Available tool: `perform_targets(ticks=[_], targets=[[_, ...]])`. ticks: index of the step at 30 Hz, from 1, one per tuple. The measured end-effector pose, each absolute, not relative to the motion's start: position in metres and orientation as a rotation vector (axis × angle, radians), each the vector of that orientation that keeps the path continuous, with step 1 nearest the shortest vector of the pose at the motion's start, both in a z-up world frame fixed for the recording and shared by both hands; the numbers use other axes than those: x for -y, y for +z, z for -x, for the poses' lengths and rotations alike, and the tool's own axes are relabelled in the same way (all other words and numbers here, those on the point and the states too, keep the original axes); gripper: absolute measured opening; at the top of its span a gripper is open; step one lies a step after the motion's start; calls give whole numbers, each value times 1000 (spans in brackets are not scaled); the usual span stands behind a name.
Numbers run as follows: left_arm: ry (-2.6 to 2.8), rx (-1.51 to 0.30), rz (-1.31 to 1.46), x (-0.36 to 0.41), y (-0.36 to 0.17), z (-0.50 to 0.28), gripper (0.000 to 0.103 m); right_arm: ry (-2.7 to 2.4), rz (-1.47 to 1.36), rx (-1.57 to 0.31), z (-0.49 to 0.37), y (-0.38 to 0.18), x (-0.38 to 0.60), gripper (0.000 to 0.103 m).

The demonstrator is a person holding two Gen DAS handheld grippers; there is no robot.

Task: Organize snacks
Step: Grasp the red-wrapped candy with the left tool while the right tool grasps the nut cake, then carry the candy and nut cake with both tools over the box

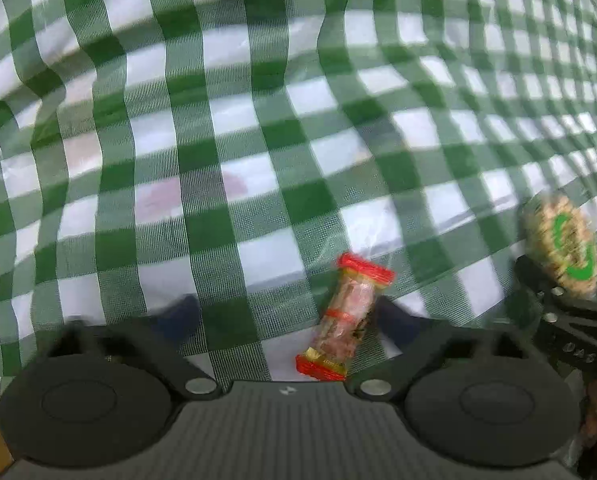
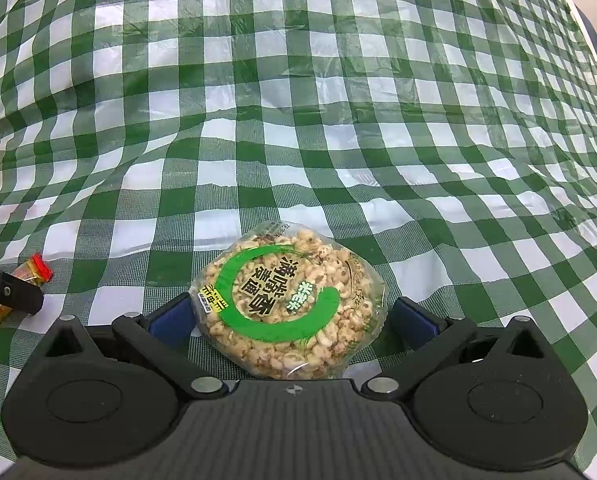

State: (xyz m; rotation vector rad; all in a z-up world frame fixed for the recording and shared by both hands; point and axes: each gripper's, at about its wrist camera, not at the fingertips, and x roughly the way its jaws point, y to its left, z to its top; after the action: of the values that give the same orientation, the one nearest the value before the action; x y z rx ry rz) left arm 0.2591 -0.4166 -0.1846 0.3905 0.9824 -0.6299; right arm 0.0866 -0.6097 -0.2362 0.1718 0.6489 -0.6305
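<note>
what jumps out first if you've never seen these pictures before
The green and white checked cloth fills both views. In the right wrist view, a round puffed grain cake in clear wrap with a green ring sits between the fingers of the open right gripper. In the left wrist view, a small red-ended snack bar lies on the cloth inside the open left gripper, close to its right finger.

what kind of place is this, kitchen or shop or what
Probably a home-style table set up for sorting snacks, though no room shows. A wrinkled green-and-white checked tablecloth fills both views, and on it lie a round puffed-grain snack pack and a small red-ended snack bar.
</note>
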Motion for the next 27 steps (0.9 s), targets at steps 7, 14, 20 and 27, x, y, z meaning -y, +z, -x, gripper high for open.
perform_targets(ticks=[7, 14, 20, 27], targets=[[-689, -930, -338, 399, -137, -238, 17, -688, -208, -655, -74, -206, 603, 84], [-661, -901, -343, 342, -75, -177, 17, -691, -277, -607, -30, -144, 569, 84], [-629, -872, -329, 261, -17, -105, 17, -591, -288, -517, 18, -78, 493, 84], [-562, -828, -316, 139, 34, -16, 17, -405, -255, -465, 73, -19, 367, 84]])
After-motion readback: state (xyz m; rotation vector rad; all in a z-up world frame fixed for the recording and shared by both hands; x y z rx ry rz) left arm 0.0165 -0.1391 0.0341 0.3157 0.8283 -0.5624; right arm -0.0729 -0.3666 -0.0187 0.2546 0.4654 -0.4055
